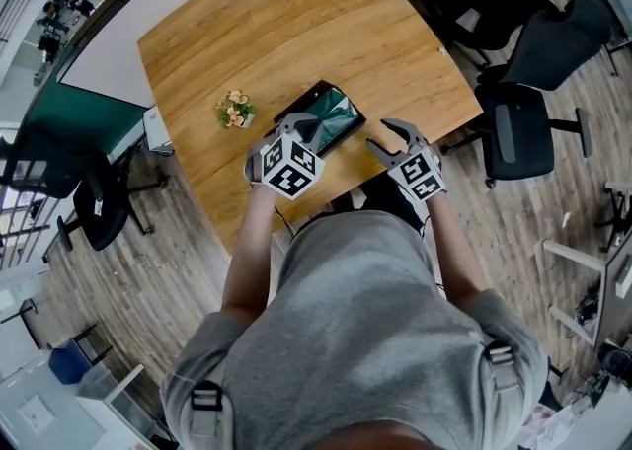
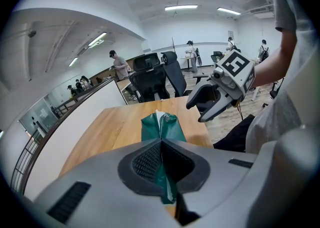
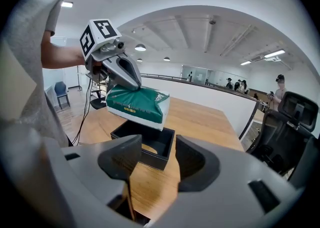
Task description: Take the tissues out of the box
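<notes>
Right gripper view is showing the left gripper holding the green tissue pack in the air just over the open black box. The box is sitting on the wooden table close to the table's near edge, in front of the person. The pack's low corner is hanging right by the box's far rim, and I cannot tell whether it is fully clear of it.

In the left gripper view, that gripper's jaws are pressing together on a fold of the green wrapper at the pack's top. Pinching the loose wrap is probably serving as a handle, since the box walls are likely leaving little room to grasp the pack's sides. The box is lying empty below, so the removal is looking nearly finished.

The right gripper is standing with its jaws apart and nothing between them, aimed at the box's near wall. It seems to be waiting there to steady the box or take the pack.

From the head view, the left gripper is reaching over the near edge and pointing steeply down onto the pack. The right gripper is sloping down more gently beside the box, toward the table's right edge. A small flower pot is sitting apart on the box's other side.
</notes>
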`<state>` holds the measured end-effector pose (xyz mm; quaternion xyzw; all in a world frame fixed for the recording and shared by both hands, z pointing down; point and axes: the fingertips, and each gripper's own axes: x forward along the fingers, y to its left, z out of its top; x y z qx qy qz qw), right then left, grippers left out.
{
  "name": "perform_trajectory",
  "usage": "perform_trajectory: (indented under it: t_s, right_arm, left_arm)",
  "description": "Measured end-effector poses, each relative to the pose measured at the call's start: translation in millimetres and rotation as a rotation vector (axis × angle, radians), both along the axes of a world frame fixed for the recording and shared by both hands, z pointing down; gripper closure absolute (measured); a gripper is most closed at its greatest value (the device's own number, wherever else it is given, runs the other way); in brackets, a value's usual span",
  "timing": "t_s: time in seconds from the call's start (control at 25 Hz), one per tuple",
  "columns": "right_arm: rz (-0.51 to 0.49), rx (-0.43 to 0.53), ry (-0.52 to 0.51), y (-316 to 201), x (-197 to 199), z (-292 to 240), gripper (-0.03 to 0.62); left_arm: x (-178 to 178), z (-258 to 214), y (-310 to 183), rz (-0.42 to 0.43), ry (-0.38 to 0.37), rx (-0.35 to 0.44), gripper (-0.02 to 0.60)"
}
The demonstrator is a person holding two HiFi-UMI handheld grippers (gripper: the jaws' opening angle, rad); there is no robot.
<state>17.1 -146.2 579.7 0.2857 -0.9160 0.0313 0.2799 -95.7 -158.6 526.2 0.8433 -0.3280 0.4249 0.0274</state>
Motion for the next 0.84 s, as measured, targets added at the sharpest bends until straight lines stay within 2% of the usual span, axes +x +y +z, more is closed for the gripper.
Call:
perform_trajectory:
  t_s: [0.36,0.56,0.84]
  right_arm:
    - [0.023,-0.017,-0.006,5.2,8.7,6.1,0.379]
    - [0.048,-0.017,-0.052,4.9,12.0,-0.5,0.385]
    - [0.047,-0.025,-0.041,4.6,12.9,2.2,0.385]
  left_arm:
    - [1.6,2.6,4.0,-0.008,-0.003,-0.004,0.561]
    - [2.7,2.3,3.1,-0.011,0.000,-0.005,0.561]
    - [0.9,4.1,3.2,-0.014,0.001,-0.012,0.561]
